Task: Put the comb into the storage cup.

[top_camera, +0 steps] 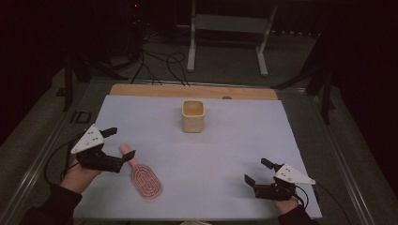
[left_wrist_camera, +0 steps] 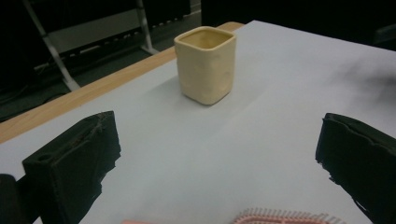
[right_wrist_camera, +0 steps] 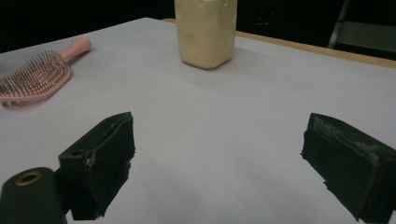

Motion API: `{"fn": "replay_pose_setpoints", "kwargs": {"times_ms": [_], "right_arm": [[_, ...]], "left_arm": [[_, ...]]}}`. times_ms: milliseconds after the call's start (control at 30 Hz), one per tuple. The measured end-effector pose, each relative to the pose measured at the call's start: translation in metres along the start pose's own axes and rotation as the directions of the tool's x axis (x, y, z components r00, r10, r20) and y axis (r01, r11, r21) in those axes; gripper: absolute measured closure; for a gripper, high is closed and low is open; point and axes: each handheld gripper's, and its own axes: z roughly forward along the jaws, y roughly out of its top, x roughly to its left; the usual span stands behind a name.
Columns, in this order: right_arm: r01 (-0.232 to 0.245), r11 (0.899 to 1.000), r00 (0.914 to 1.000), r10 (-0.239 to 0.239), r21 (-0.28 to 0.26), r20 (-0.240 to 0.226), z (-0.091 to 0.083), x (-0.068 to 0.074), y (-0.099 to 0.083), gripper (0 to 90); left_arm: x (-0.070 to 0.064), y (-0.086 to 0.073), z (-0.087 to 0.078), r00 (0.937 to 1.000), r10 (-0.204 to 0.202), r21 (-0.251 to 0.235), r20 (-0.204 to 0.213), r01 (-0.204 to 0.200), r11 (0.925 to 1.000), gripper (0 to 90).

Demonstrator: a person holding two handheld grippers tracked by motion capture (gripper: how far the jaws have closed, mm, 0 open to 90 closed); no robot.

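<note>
A pink hairbrush [top_camera: 143,177] lies flat on the white table cover, bristles up, handle pointing to the far left; I also see the brush [right_wrist_camera: 35,74] in the right gripper view and its bristle edge [left_wrist_camera: 285,217] in the left gripper view. A cream square cup [top_camera: 193,116] stands upright at the middle back, seen too as the cup [left_wrist_camera: 206,63] and the cup [right_wrist_camera: 206,30]. My left gripper [top_camera: 121,143] hangs open just over the brush handle, nothing between its jaws. My right gripper [top_camera: 258,171] is open at the front right, holding nothing.
The white cover [top_camera: 225,154] spans the table, with a wooden strip [top_camera: 192,91] at its far edge. Cables and a white metal stand [top_camera: 225,37] sit on the dark floor beyond the table. A dark rail runs along each side.
</note>
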Motion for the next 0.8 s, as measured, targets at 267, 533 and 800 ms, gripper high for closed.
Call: {"fn": "replay_pose_setpoints", "kwargs": {"times_ms": [267, 533, 800], "right_arm": [[-0.002, 1.000, 1.0000, 0.002, -0.002, 0.000, 0.000, 0.000, 0.000, 9.0], [-0.010, 1.000, 1.0000, 0.010, 0.002, -0.002, -0.001, -0.001, -0.001, 9.0], [-0.005, 1.000, 1.0000, 0.005, 0.002, -0.001, -0.001, 0.000, -0.001, 9.0]], "left_arm": [[0.013, 0.002, 0.017, 0.9985, -0.001, 0.045, -0.055, 0.004, 0.9990, 2.3], [0.027, 0.000, 0.026, 0.9965, -0.024, 0.075, -0.080, 0.030, 0.9967, 17.5], [0.036, -0.011, 0.036, 0.9942, -0.021, 0.138, -0.106, 0.035, 0.9899, 39.2]]}}
